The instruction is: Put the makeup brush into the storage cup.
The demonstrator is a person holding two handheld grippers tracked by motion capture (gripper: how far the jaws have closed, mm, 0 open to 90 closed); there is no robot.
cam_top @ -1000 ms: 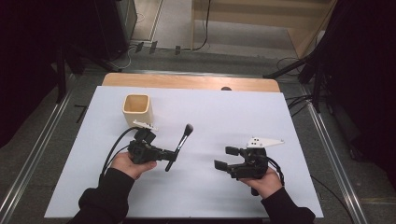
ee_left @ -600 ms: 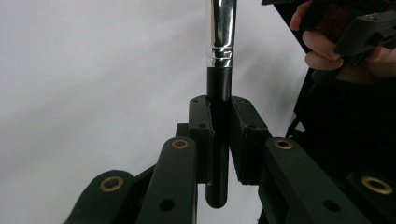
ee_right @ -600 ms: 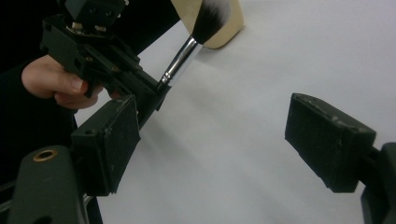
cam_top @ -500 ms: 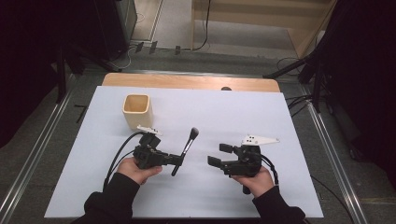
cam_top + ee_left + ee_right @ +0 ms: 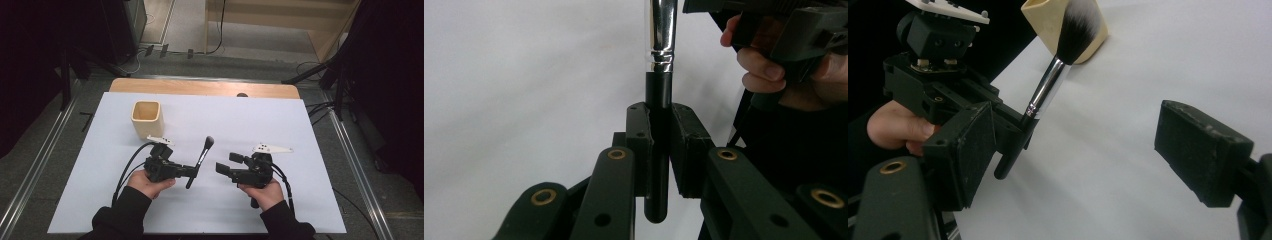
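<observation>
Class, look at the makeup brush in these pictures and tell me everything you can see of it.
The makeup brush has a black handle, a shiny silver ferrule and a soft tuft, dark with pale tips. The left gripper is shut on the lower part of its handle, with the butt end sticking out below the jaws. The brush is held tilted above the white table, tuft uppermost. Nothing else touches it.

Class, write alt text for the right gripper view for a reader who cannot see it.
The left tongs grip a makeup brush by its black handle, bristles up before a beige cup. The right tongs stand open in the foreground over the white table.
</observation>
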